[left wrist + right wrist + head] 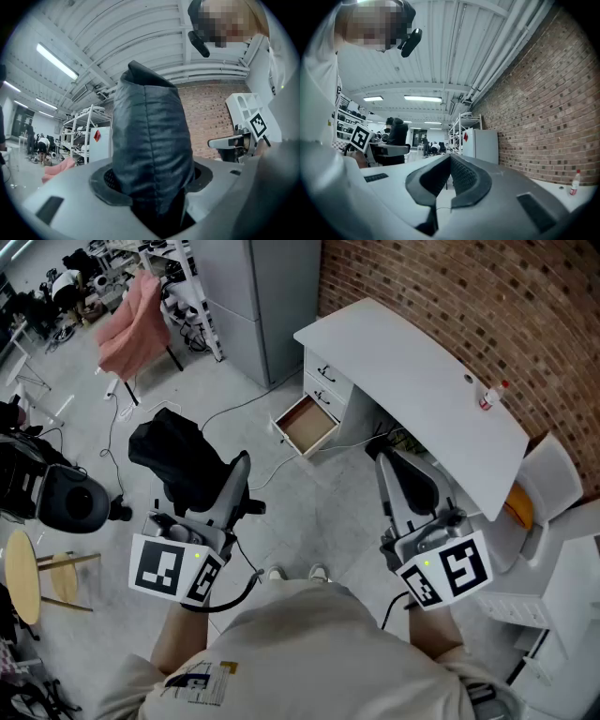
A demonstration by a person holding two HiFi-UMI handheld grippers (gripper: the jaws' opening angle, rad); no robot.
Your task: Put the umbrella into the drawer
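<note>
A black folded umbrella point(174, 461) in its sleeve stands up between the jaws of my left gripper point(214, 480), which is shut on it. In the left gripper view the umbrella point(152, 140) fills the middle and hides most of the pads. My right gripper point(387, 461) hangs level to the right, its jaws together with nothing between them; in the right gripper view the pads point(464, 178) meet at the tips. The open drawer point(305, 426) of the white desk point(412, 381) juts out over the floor, ahead of both grippers and apart from them. Its wooden inside shows bare.
A small bottle point(492, 395) with a red cap stands on the desk by the brick wall. A pink chair point(131, 320), a grey cabinet point(248, 296), a round wooden stool point(23, 577) and black gear point(66, 498) ring the grey floor. Cables trail toward the drawer.
</note>
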